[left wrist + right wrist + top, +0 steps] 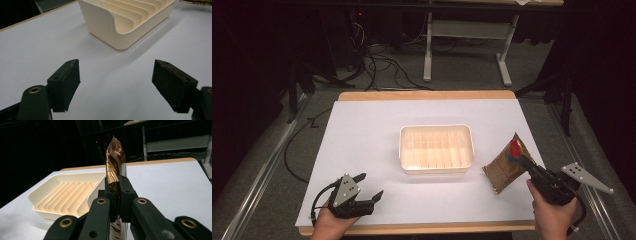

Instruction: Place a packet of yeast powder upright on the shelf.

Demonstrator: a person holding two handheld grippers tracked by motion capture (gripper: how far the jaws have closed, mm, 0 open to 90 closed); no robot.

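Observation:
A shiny brown snack packet (504,166) with a red and blue mark hangs at the right of the white table, just right of the cream ribbed tray (436,148). My right gripper (523,159) is shut on the packet's edge; in the right gripper view the packet (114,162) stands up between the closed fingertips (117,185), with the tray (65,195) to its left. My left gripper (369,186) rests open near the table's front left corner. In the left gripper view its jaws (116,82) stand wide apart over bare table, the tray (127,20) ahead.
The white sheet covers a wooden table (427,95) with its front edge close to both hands. Cables (382,65) and a white desk frame (467,45) stand on the floor beyond the far edge. Dark stands flank both sides.

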